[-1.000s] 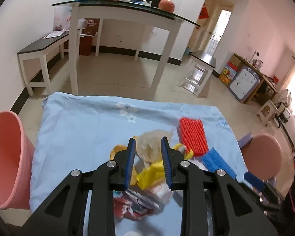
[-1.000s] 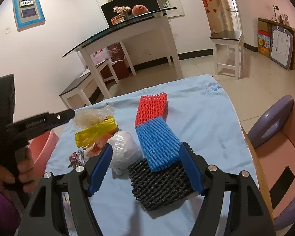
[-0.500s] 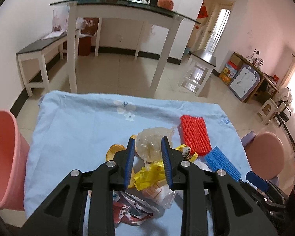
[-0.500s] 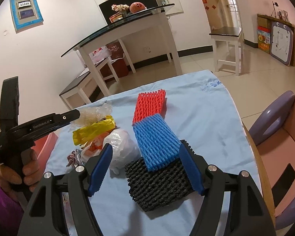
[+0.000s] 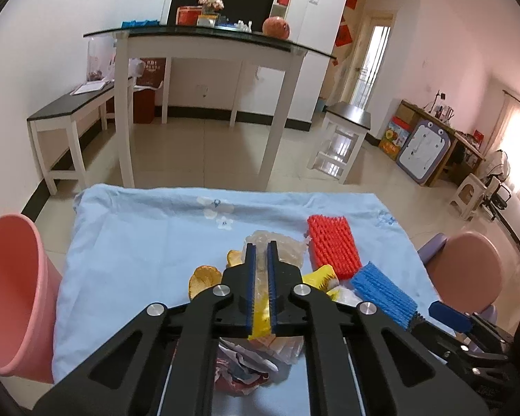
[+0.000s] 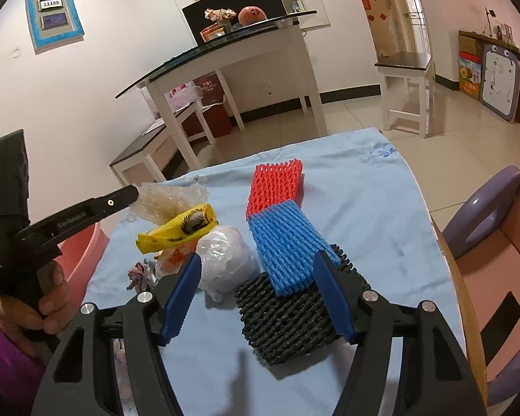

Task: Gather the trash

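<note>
A soft matt cloth [image 6: 357, 187] covers the table; at its 12 o'clock lies ribbed red foam netting [image 6: 275, 187], crinkly clear plastic film [image 6: 170, 197] at 10.

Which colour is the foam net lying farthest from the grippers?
Red, clearest in the right wrist view.

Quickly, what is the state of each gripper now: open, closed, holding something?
Left gripper: jaws closing, pinched on the clear crinkled plastic bag.
Right gripper: open, jaws closing slightly, holding nothing.
</note>
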The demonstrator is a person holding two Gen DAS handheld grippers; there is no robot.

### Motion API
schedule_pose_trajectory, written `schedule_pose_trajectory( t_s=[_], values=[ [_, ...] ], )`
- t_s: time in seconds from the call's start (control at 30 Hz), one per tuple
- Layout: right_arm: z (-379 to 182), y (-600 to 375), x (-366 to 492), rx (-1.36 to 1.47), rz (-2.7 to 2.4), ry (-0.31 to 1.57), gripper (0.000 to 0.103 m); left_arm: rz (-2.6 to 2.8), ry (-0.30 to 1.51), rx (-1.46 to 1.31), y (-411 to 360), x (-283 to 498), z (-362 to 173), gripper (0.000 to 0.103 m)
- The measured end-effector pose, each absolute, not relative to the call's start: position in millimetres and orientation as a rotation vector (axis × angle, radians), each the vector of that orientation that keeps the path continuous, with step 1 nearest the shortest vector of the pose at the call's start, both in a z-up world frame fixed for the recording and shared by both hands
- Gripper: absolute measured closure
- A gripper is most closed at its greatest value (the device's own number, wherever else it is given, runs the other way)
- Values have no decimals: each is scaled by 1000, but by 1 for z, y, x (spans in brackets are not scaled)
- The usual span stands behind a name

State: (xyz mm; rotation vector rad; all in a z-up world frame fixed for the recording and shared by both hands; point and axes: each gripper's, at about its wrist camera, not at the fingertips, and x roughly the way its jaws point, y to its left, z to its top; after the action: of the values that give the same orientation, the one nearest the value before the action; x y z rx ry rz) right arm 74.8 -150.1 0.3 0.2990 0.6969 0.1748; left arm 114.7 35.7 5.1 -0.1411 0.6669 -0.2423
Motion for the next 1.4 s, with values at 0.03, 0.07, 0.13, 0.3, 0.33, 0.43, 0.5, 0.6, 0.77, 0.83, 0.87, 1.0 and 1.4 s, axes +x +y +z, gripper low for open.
schedule_pose_trajectory(
  t_s=[0.03, 0.07, 0.13, 0.3, 0.33, 0.43, 0.5, 0.6, 0.77, 0.83, 0.87, 1.0, 1.4],
  values=[
    [1, -149, 74, 296, 176, 697, 38, -241, 657, -144, 37, 113, 8, 97],
    [1, -148, 74, 294, 178, 696, 38, -238, 643, -149, 40, 109, 12, 97],
    [2, -146, 73, 292, 184, 697, 38, -233, 623, -158, 43, 105, 17, 97],
    [3, -137, 73, 277, 206, 699, 40, -214, 588, -171, 57, 91, 28, 97],
    [3, -135, 73, 276, 212, 700, 40, -207, 582, -175, 60, 88, 30, 97],
    [3, -130, 76, 274, 225, 704, 41, -187, 571, -186, 70, 80, 34, 97],
    [4, -126, 78, 272, 235, 707, 42, -172, 568, -197, 78, 75, 35, 97],
    [4, -120, 85, 259, 253, 712, 45, -154, 561, -206, 88, 67, 36, 97],
    [0, -115, 99, 268, 271, 739, 47, -117, 551, -213, 104, 55, 38, 97],
    [-1, -111, 104, 265, 274, 747, 48, -104, 549, -217, 111, 50, 38, 97],
    [-2, -109, 107, 260, 274, 749, 48, -98, 549, -218, 113, 48, 38, 97],
    [-5, -104, 118, 250, 269, 762, 56, -67, 549, -227, 125, 40, 37, 97],
    [-29, -101, 134, 244, 214, 856, 71, -29, 548, -257, 149, 23, 32, 97]
  ],
)
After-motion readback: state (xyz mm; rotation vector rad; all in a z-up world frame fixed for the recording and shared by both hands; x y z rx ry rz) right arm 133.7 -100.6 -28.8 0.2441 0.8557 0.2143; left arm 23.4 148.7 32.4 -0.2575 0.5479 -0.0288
